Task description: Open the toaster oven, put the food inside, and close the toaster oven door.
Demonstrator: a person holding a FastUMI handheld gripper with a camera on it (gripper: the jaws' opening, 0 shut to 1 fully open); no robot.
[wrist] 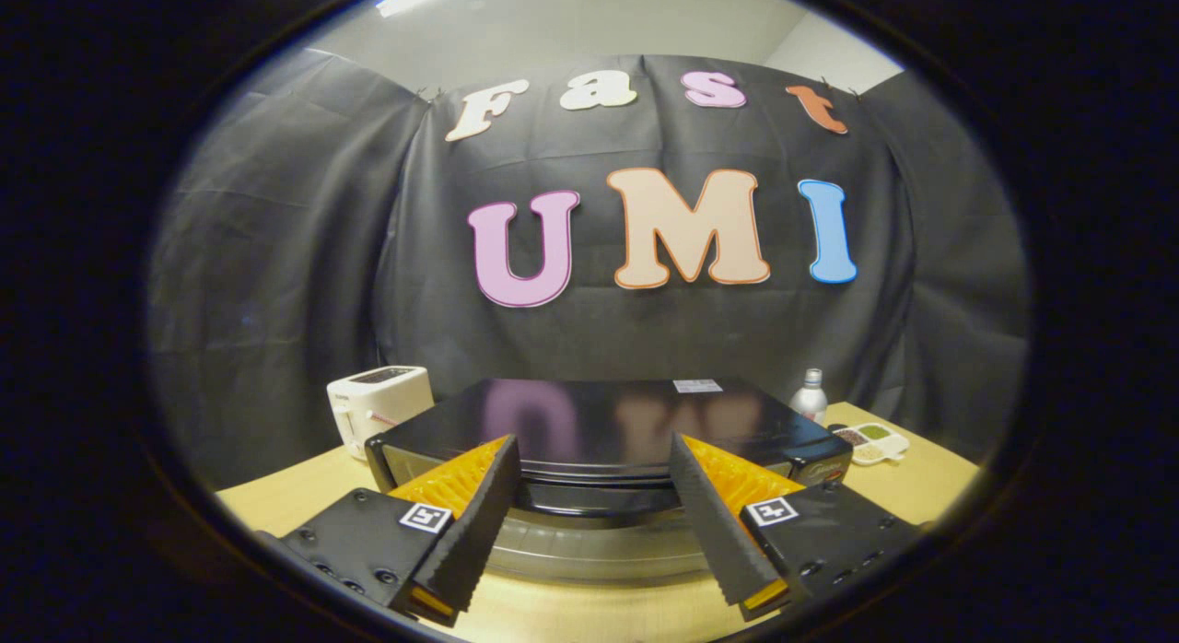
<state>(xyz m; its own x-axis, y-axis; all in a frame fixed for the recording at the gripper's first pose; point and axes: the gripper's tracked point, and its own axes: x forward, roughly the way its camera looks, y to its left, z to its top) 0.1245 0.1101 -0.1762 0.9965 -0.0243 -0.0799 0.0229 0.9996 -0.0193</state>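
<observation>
Toaster oven sits at lower centre of the frame, a black box with a glossy flat top that mirrors the wall behind, resting on a pale wooden table. Its front edge lies just ahead of the gripper, and its door handle shows as a dark bar running across the gap between the two fingers. The claw is spread wide and grips nothing; neither finger touches the oven.

By my judgement the oven is heavy and rigid and will stay put when the door is pulled, though the shiny casing looks slippery, so the handle bar is the place to take hold, near its middle. The door likely hinges at the bottom and swings down; I cannot confirm that from this angle. Glass in the door would make it fragile to knocks.

Counted: one toaster oven, one gripper with two fingers. At lower left of the frame, beyond the oven's corner, stands one white slot toaster. At lower right stand one silver bottle and, just beside it, one white divided dish with three small compartments of what look like grains. Which item is the food to load I cannot tell.
</observation>
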